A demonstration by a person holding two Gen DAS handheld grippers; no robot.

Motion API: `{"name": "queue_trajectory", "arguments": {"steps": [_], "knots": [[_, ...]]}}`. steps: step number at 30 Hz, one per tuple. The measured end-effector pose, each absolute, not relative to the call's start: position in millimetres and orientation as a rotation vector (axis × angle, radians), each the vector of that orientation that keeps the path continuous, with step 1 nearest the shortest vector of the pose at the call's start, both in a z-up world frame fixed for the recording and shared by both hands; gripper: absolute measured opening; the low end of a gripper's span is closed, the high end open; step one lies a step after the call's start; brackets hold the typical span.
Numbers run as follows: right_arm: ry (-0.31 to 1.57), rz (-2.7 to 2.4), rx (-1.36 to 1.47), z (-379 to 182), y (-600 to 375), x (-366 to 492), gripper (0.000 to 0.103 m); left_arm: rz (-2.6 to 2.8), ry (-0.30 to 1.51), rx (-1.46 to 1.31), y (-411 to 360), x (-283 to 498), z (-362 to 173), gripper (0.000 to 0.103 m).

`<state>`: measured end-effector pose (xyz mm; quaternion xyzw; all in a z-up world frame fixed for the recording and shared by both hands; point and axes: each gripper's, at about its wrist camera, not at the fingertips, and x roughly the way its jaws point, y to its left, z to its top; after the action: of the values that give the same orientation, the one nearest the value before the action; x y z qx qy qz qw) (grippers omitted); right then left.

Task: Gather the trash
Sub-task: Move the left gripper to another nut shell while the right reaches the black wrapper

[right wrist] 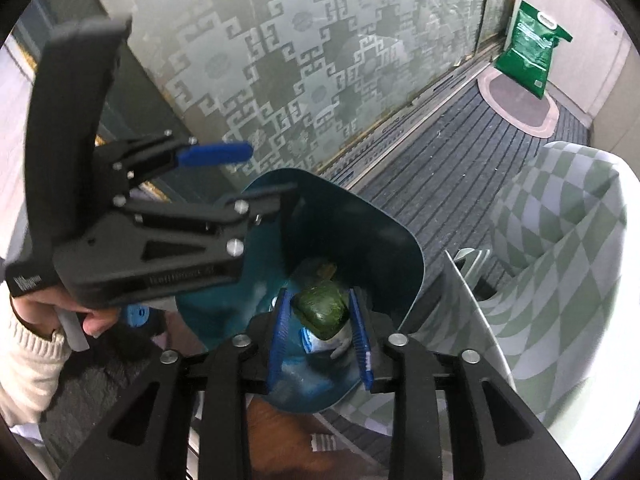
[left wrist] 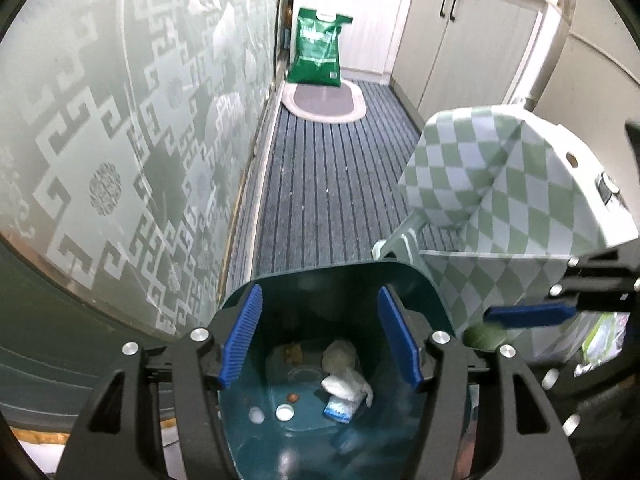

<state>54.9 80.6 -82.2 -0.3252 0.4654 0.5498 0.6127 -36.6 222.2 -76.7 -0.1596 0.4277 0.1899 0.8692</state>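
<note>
A dark teal trash bin (left wrist: 404,280) stands on the floor; it also shows in the right wrist view (right wrist: 384,232). Inside lie white crumpled wrappers (left wrist: 346,384), a blue-and-white packet (left wrist: 338,410) and small bits. My left gripper (left wrist: 320,340) is open and empty, right above the bin's mouth. My right gripper (right wrist: 322,332) is shut on a dark green lump (right wrist: 322,310) and holds it over the bin; the lump (left wrist: 484,336) also shows at the right in the left wrist view, under a blue finger (left wrist: 528,316).
A frosted patterned glass door (left wrist: 120,140) runs along the left. A chair with green-checked cloth (left wrist: 500,184) stands right of the bin. A green sack (left wrist: 318,48) and oval mat (left wrist: 324,102) lie at the far end of the striped carpet. Cabinets (left wrist: 468,40) line the right.
</note>
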Motion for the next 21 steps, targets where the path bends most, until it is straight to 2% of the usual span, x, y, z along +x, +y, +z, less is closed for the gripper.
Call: {"name": "queue_trajectory", "arguments": {"steps": [1,2,12,19,21], "knots": [[1.077,1.273,-0.751,-82,80,54,0.045,0.396,0.880,-0.334,222,-36,-74,0.065],[1.075,1.276,-0.751,-82,79,54,0.047,0.396,0.866,-0.334,221,-37,-71,0.065],[0.972,1.270,-0.636,-50,65,64,0.049,0.415,0.666,-0.385,223,-44,-35,0.067],[0.858,1.202,-0.527,-16,37,90,0.050,0.395,0.604,-0.379,208,-30,-15,0.070],[0.830,1.170,-0.494,-5,24,102,0.053,0.377,0.592,-0.373,201,-24,-12,0.071]]}}
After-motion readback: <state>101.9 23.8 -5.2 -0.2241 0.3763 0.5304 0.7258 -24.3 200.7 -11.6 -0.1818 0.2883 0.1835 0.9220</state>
